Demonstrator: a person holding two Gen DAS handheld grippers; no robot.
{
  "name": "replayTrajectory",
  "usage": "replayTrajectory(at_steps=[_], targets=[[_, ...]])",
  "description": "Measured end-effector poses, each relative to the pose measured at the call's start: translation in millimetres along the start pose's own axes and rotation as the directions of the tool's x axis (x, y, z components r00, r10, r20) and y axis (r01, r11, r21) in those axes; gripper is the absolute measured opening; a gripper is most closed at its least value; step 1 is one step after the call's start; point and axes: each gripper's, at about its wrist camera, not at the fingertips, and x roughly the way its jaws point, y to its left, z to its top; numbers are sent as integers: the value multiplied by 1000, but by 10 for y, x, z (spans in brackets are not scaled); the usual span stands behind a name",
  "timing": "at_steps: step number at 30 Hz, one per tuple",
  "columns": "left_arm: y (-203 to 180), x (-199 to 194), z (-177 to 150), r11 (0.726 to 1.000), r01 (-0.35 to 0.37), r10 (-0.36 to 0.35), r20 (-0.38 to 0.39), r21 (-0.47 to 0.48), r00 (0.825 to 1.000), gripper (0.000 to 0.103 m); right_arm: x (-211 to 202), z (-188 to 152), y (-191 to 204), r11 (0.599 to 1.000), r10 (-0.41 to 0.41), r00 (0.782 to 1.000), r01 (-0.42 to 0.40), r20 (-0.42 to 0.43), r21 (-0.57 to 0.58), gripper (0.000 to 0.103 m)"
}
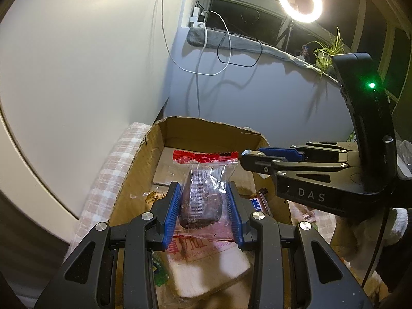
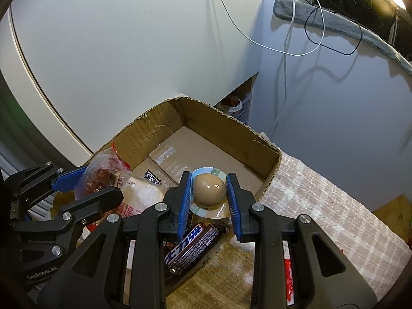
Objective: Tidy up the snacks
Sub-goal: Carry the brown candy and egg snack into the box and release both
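An open cardboard box (image 1: 144, 172) (image 2: 231, 131) stands on a checked cloth. My left gripper (image 1: 203, 195) is shut on a clear packet with a red top holding a dark brown snack (image 1: 202, 198), held over the box's near half. In the right wrist view my right gripper (image 2: 209, 190) is shut on a packed brown egg (image 2: 209, 189) in a round clear pack, above the box's near right corner. A dark chocolate bar (image 2: 193, 247) (image 1: 260, 202) and a pale bread packet (image 1: 206, 262) (image 2: 144, 193) lie in the box. The left gripper (image 2: 85, 182) with its packet appears at the left of that view.
The box's far half (image 2: 206, 149) shows bare cardboard. Checked cloth (image 2: 322, 200) covers the surface to the right. White and black cables (image 1: 206, 51) hang down the wall behind. A ring light (image 1: 300, 0) and a potted plant (image 1: 327, 51) stand at the window ledge.
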Motion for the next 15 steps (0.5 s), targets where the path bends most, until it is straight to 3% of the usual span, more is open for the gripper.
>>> replayTrajectory(at_steps=[7, 9, 10, 11, 15], targets=[[8, 1, 13, 1000, -6, 6, 2, -10, 1000, 36, -32, 5, 7, 1000, 0, 1000, 0, 6, -6, 30], [18, -2, 19, 1000, -7, 7, 4, -12, 1000, 39, -51, 11, 6, 1000, -5, 1000, 5, 10, -6, 44], [19, -13, 20, 1000, -6, 6, 7, -14, 1000, 41, -71, 10, 6, 1000, -11, 1000, 11, 18, -7, 55], [16, -25, 22, 1000, -9, 9, 11, -12, 1000, 42, -90, 10, 10, 1000, -14, 1000, 14, 23, -8, 59], [19, -63, 22, 1000, -14, 14, 18, -11, 1000, 42, -149, 11, 7, 1000, -24, 999, 24, 30, -3, 59]])
